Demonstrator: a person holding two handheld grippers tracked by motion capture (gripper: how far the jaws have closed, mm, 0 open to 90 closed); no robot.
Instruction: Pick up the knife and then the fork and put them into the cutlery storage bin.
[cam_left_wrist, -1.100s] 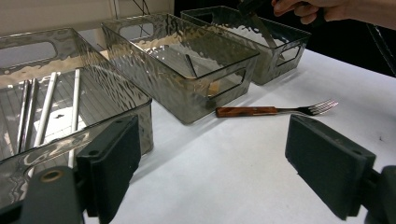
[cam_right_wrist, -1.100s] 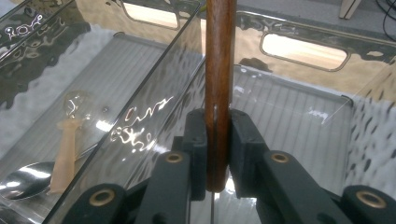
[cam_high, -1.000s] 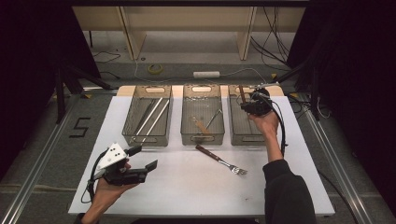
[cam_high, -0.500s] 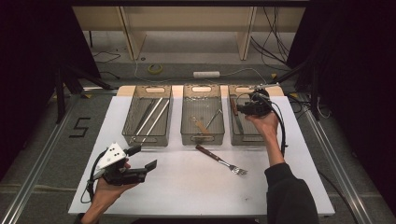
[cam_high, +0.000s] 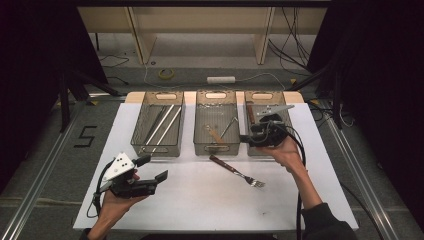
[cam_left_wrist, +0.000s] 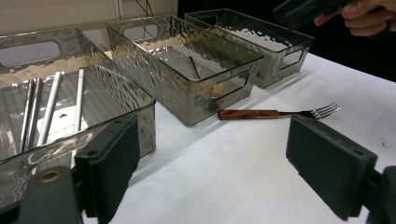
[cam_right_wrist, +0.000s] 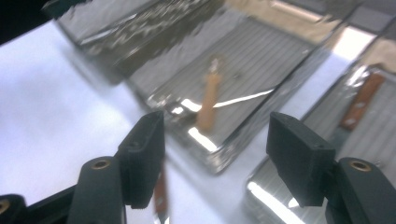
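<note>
We hold the left gripper (cam_high: 152, 170) low over the white tabletop (cam_high: 200, 200), jaws spread and empty. A fork (cam_high: 236, 171) lies just before the middle bin (cam_high: 216, 125). Our right gripper (cam_high: 245, 138) hovers at the right bin (cam_high: 270, 100), jaws spread, empty.

1. The white table (cam_high: 200, 200) is brightly lit from above; the surroundings fall to near black.
2. Glare streaks the clear bins (cam_right_wrist: 243, 93).
3. The right gripper view is motion-blurred; the left gripper view is sharp.
</note>
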